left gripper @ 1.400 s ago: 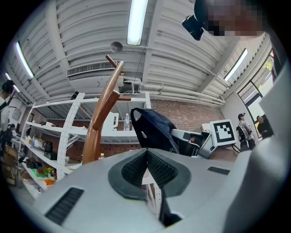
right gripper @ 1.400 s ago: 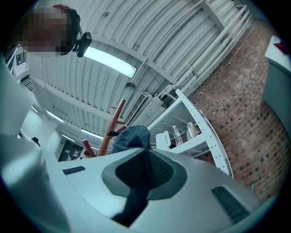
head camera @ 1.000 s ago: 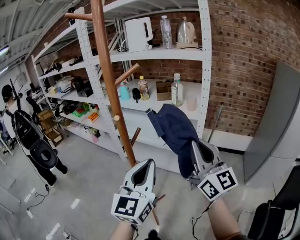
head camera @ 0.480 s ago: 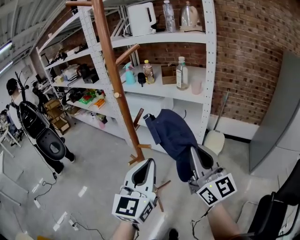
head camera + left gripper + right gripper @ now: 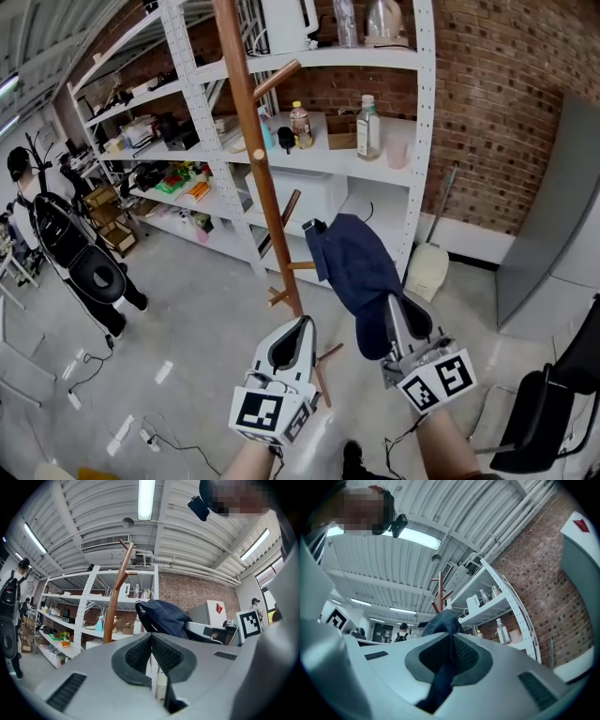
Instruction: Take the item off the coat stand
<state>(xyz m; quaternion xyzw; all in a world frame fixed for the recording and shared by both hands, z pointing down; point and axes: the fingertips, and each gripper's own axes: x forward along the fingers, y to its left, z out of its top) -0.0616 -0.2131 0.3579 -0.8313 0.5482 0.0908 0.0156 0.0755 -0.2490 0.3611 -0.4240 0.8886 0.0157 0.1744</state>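
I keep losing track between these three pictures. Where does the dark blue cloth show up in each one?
Head view: right of centre, the blue cloth rises from the right gripper.
Left gripper view: centre, above the jaws and slightly right.
Right gripper view: lower centre, pinched between the jaws.
Shared landmark: the wooden coat stand.

The left gripper (image 5: 292,337) and the right gripper (image 5: 401,319) have both sunk, the dark blue garment (image 5: 354,267) coming down with the right one. More of the coat stand (image 5: 265,187) shows low down, by the floor.
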